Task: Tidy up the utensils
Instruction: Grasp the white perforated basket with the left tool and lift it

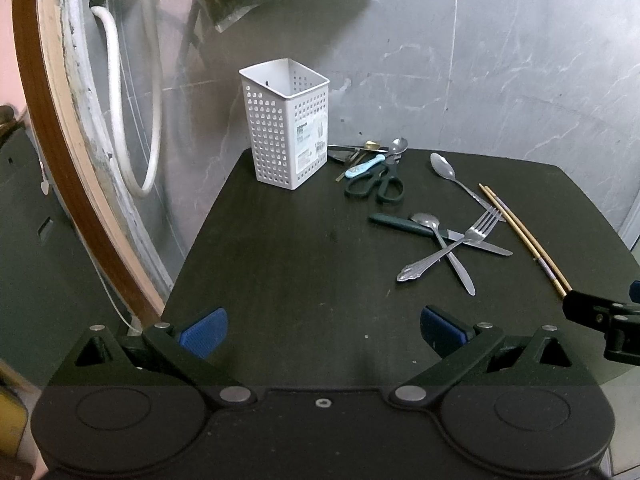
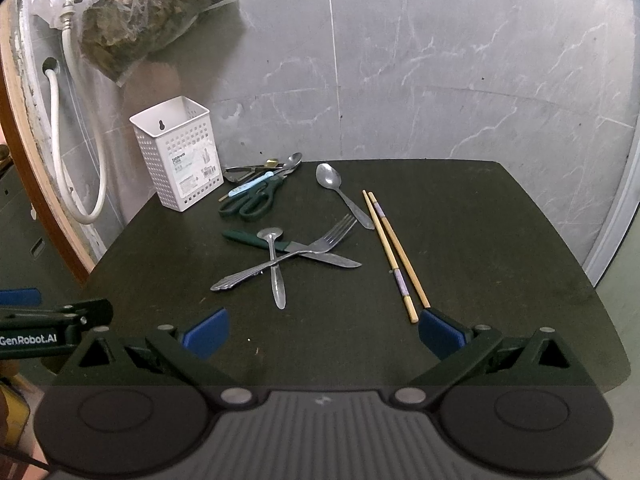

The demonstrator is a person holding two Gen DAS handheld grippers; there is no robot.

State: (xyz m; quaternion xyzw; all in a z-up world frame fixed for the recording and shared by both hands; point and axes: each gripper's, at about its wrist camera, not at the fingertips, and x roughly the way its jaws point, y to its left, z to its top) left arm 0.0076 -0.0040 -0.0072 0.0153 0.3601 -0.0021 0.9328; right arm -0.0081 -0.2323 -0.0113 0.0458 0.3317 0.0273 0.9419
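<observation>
Both grippers hover low over the near edge of the dark table (image 1: 288, 264), nothing btwn their blue pads. Left gripper (image 1: 324, 330) has its fingers spread wide; right gripper (image 2: 324, 330) likewise spread, its right pad just beside the near tips of the chopsticks (image 2: 394, 250). White perforated holder (image 1: 288, 124) stands upright at the far left corner, near the grey wall. Just right of it sits a small heap: green-handled scissors (image 1: 376, 184), a light-blue-handled utensil (image 1: 364, 167) lying across them, plus a few metal pieces behind, too tangled to sort out. A lone spoon (image 2: 340, 192) lies further right, apart. Mid-table, a fork (image 2: 288, 256), a small spoon (image 2: 274, 264) and a green-handled knife (image 2: 288, 247) cross over each other. Chopsticks lie side by side, right of that pile.
</observation>
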